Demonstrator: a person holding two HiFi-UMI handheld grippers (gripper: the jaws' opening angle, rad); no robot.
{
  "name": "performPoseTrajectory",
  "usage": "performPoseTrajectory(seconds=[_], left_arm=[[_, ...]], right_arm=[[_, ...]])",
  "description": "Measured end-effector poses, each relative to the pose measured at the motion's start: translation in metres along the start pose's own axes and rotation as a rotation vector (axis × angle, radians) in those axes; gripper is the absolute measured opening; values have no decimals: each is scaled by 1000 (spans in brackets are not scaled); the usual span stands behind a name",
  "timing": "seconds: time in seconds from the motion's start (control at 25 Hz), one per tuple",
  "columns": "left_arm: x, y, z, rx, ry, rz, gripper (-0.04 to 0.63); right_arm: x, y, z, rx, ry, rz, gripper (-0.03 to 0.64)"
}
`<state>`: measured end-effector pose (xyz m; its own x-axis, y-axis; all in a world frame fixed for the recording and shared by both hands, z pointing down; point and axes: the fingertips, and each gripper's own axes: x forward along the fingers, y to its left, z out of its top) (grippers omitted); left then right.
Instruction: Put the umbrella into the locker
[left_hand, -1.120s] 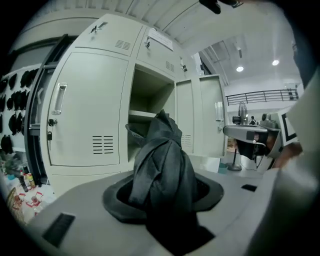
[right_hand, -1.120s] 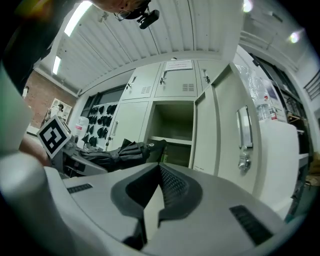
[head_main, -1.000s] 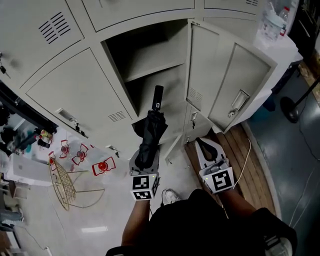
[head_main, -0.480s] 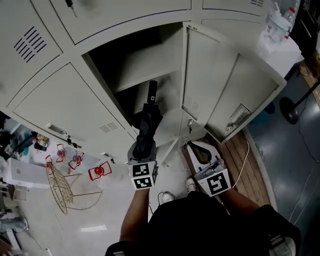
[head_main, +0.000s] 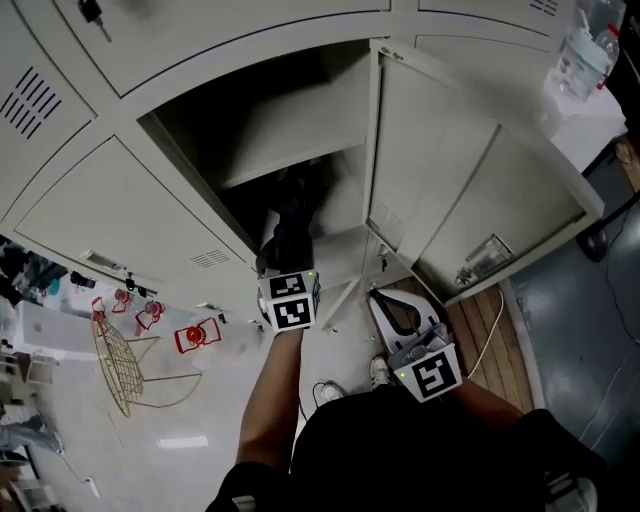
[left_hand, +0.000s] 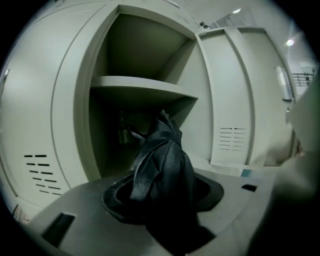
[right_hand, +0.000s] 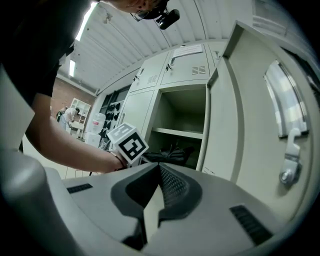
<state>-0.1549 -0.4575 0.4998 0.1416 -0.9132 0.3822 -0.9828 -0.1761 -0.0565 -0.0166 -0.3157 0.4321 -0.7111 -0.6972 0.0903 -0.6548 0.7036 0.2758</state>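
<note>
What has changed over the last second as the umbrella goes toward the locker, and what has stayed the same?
The left gripper has carried the folded black fabric umbrella forward, so its far end now reaches into the open grey metal locker below the shelf. Its fingers remain clamped on the umbrella. The right gripper stays low by the open locker door, closed and empty.
</note>
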Motion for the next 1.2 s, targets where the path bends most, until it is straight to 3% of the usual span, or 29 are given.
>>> performPoseTrajectory(seconds=[0.52,0.8,1.04,1.2], left_arm=[[87,19,38,79,75,52,215],[112,23,25,69,174,72,225],[121,20,21,77,212,110,277],[118,10,23,98,171,73,386]], right_arm=[[-4,-7,-18,-42,36,17,-2],[-6,-6,-18,-24,32,22,-2],[-11,-10,-17,-25,29,4,-2],[-16,-6,-14,-10,26,0,-2]])
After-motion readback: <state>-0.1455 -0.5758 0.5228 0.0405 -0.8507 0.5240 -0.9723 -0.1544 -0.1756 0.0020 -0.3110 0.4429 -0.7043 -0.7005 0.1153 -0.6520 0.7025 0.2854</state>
